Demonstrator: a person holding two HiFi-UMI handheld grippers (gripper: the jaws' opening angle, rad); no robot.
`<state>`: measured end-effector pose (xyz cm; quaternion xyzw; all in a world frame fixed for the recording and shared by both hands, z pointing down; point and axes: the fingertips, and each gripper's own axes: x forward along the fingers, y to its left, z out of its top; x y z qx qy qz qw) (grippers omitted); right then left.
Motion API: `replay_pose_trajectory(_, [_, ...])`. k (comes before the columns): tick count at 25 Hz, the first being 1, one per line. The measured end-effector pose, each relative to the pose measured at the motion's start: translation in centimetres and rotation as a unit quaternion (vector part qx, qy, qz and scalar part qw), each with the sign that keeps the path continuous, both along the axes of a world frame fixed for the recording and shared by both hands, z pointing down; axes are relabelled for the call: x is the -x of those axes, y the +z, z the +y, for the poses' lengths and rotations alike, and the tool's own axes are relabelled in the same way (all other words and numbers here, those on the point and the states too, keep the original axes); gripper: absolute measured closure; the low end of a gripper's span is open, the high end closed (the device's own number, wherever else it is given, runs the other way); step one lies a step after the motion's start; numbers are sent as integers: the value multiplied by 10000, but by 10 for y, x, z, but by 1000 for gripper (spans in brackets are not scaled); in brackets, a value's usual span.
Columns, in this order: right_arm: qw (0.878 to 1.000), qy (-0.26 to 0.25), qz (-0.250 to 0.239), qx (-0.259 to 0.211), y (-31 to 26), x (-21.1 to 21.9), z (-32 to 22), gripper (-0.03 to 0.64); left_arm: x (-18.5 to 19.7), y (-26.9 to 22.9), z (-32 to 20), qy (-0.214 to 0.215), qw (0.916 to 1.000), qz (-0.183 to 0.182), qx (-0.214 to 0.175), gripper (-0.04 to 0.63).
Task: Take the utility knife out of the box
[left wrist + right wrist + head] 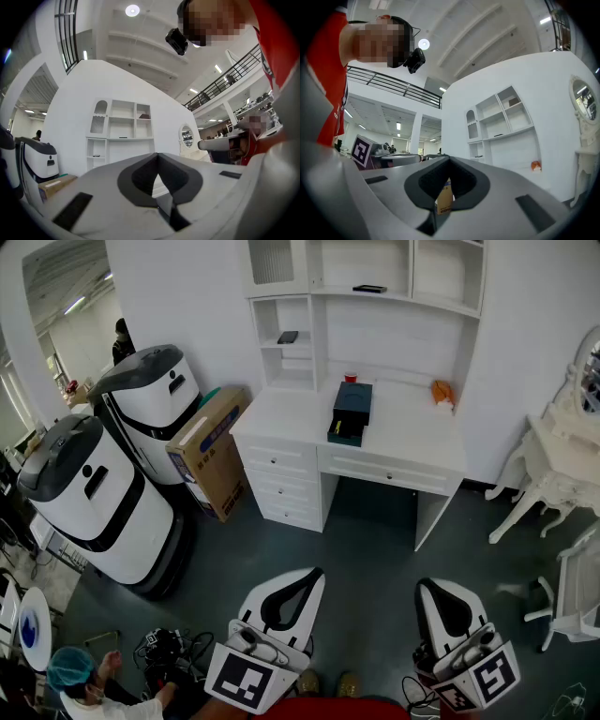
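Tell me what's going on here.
A person stands back from the white desk with a gripper in each hand. The left gripper and the right gripper are both shut and hold nothing. The dark box sits on the desk, across the floor from both grippers and untouched. No knife is visible, so taking it out has not yet begun.

From overhead we look steeply down on the left claw (314,575) and right claw (427,587), each claw's own camera peering closely past its jaws at the same desk (403,432) well ahead.
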<state>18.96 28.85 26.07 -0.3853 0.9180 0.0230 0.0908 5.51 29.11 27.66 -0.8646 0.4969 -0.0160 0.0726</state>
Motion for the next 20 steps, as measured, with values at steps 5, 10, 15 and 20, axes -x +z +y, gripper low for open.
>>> replay_pose_trajectory(5, [10000, 13, -3, -9, -1, 3, 2, 626, 3, 0, 2, 17, 10000, 8, 8, 555])
replay_pose_trajectory(10, [10000, 21, 18, -13, -1, 7, 3, 626, 6, 0, 2, 34, 10000, 21, -7, 555])
replay_pose_trajectory(15, [10000, 45, -1, -18, -1, 6, 4, 626, 5, 0, 3, 65, 10000, 6, -6, 555])
replay_pose_trajectory(20, [9998, 72, -161, 41, -3, -1, -2, 623, 1, 0, -2, 46, 10000, 52, 8, 555])
